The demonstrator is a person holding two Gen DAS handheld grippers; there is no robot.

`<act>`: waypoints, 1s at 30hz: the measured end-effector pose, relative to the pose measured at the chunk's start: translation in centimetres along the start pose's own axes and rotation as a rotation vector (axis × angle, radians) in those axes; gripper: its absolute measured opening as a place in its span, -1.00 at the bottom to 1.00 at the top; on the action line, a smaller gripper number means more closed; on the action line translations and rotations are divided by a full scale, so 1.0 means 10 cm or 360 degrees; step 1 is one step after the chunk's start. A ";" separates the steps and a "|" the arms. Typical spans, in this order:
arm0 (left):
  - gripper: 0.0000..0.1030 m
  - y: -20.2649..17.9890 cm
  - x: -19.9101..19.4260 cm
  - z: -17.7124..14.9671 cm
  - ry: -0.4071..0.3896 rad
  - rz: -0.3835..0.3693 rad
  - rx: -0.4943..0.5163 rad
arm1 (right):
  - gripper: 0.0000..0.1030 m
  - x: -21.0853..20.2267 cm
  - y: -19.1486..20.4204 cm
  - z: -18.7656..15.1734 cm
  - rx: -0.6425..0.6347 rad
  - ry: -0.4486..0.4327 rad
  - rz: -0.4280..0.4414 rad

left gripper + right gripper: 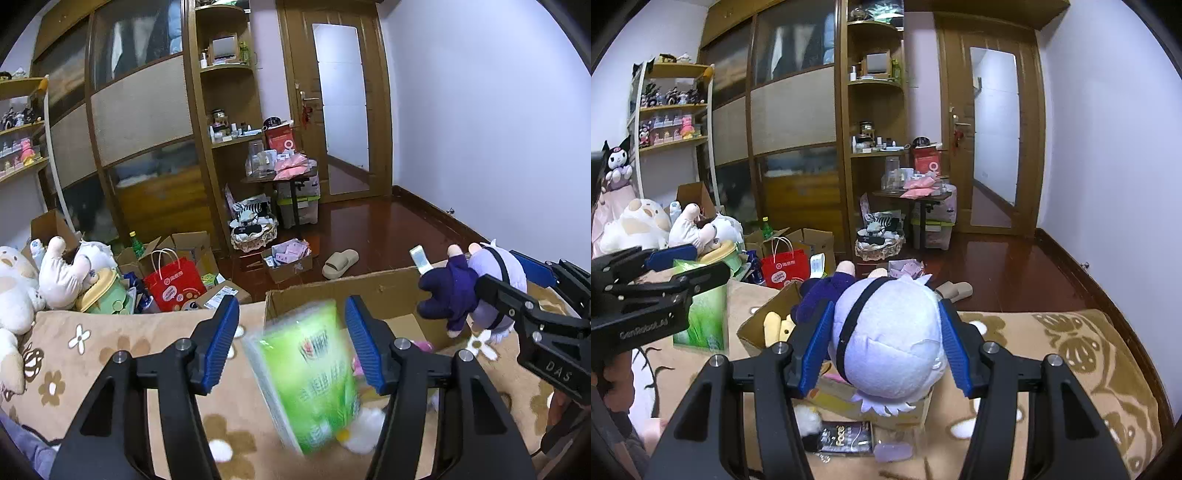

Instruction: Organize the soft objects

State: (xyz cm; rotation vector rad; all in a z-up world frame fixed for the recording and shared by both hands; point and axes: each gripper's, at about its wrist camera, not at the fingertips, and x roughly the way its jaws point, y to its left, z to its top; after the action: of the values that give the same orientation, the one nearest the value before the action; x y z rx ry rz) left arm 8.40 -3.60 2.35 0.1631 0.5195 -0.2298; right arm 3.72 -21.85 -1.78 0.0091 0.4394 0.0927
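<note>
The right gripper is clamped on the pale lilac head of a plush doll, one blue pad on each side of the head, with the doll's dark purple body pointing away from the fingers. Directly below and just ahead of it sits an open cardboard box on a beige flower-print blanket; yellow plush pieces already lie inside the box.

The left gripper has its jaws spread apart, and a green plastic-wrapped pack hangs blurred between them. Whether either pad touches the pack cannot be told; the blur suggests it is dropping free. Beyond the left fingertips is the near wall of the same box, and to their right the doll hangs in the other gripper over the box's far corner.

Out to the left of both grippers, a pile of white stuffed animals waits at the blanket's edge, beside a red paper bag on the floor.

The likely trouble is the pack: judged from its tilt, it could strike the box rim and slide onto the blanket instead of in. The doll is held only by its soft head, so the grip may squeeze off and let it swing. The two grippers are also near each other over one box, so a hurried release could knock them together.
</note>
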 end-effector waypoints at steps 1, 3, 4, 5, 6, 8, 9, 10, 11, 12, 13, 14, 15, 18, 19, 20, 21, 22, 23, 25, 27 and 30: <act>0.13 0.00 0.06 0.00 0.0018 -0.0015 -0.0005 | 0.16 0.05 0.00 0.00 -0.0008 0.0006 0.0007; 0.13 0.00 0.23 0.00 0.0069 -0.0064 -0.0027 | 0.16 0.14 -0.02 -0.01 -0.0018 0.0021 0.0009; 0.13 0.00 0.32 -0.02 0.0095 -0.0072 -0.0033 | 0.16 0.19 -0.03 -0.02 -0.0021 0.0032 0.0007; 0.13 -0.01 0.41 -0.04 0.0125 -0.0074 -0.0029 | 0.16 0.26 -0.04 -0.03 -0.0020 0.0045 0.0007; 0.13 -0.02 0.52 -0.07 0.0162 -0.0066 -0.0022 | 0.16 0.32 -0.07 -0.05 -0.0012 0.0061 0.0011; 0.13 -0.01 0.66 -0.12 0.0212 -0.0049 -0.0039 | 0.17 0.41 -0.10 -0.09 0.0010 0.0079 0.0023; 0.13 0.00 0.73 -0.16 0.0251 -0.0057 -0.0058 | 0.17 0.44 -0.12 -0.12 0.0015 0.0086 0.0021; 0.13 0.00 0.78 -0.19 0.0279 -0.0058 -0.0067 | 0.17 0.47 -0.13 -0.13 0.0020 0.0093 0.0018; 0.13 0.02 0.81 -0.21 0.0305 -0.0050 -0.0074 | 0.17 0.50 -0.15 -0.16 0.0029 0.0100 0.0021; 0.13 0.04 0.83 -0.25 0.0323 -0.0043 -0.0089 | 0.17 0.53 -0.16 -0.18 0.0042 0.0108 0.0030; 0.13 0.06 0.84 -0.28 0.0341 -0.0042 -0.0098 | 0.17 0.55 -0.18 -0.19 0.0048 0.0111 0.0033; 0.13 0.07 0.84 -0.31 0.0369 -0.0041 -0.0107 | 0.17 0.57 -0.19 -0.21 0.0052 0.0113 0.0038; 0.13 0.09 0.85 -0.34 0.0419 -0.0030 -0.0110 | 0.17 0.58 -0.19 -0.21 0.0053 0.0115 0.0042; 0.20 0.19 0.82 -0.45 0.0513 0.0004 -0.0152 | 0.17 0.62 -0.18 -0.25 0.0055 0.0121 0.0053; 0.33 0.23 0.82 -0.49 0.0553 0.0003 -0.0177 | 0.17 0.63 -0.18 -0.26 0.0055 0.0126 0.0053; 0.47 0.26 0.81 -0.54 0.0592 0.0006 -0.0195 | 0.18 0.64 -0.17 -0.28 0.0056 0.0129 0.0053; 0.49 0.31 0.81 -0.60 0.0638 0.0022 -0.0224 | 0.18 0.65 -0.17 -0.29 0.0057 0.0135 0.0053; 0.49 0.35 0.82 -0.64 0.0674 0.0030 -0.0245 | 0.18 0.65 -0.16 -0.30 0.0056 0.0141 0.0053; 0.49 0.37 0.83 -0.69 0.0716 0.0035 -0.0263 | 0.18 0.65 -0.16 -0.31 0.0055 0.0145 0.0052; 0.52 0.42 0.90 -0.81 0.0824 0.0041 -0.0312 | 0.18 0.65 -0.15 -0.31 0.0051 0.0148 0.0048; 0.54 0.44 0.97 -0.88 0.0919 0.0010 -0.0349 | 0.18 0.64 -0.14 -0.30 0.0048 0.0150 0.0043; 0.55 0.42 1.09 -1.01 0.1042 -0.0026 -0.0374 | 0.18 0.64 -0.13 -0.30 0.0043 0.0152 0.0043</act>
State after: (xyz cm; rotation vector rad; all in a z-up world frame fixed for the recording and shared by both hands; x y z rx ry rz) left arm 13.88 0.67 -11.41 -0.0007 1.1924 -0.1252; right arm 8.36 -22.62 -7.22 0.0370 0.5360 0.1140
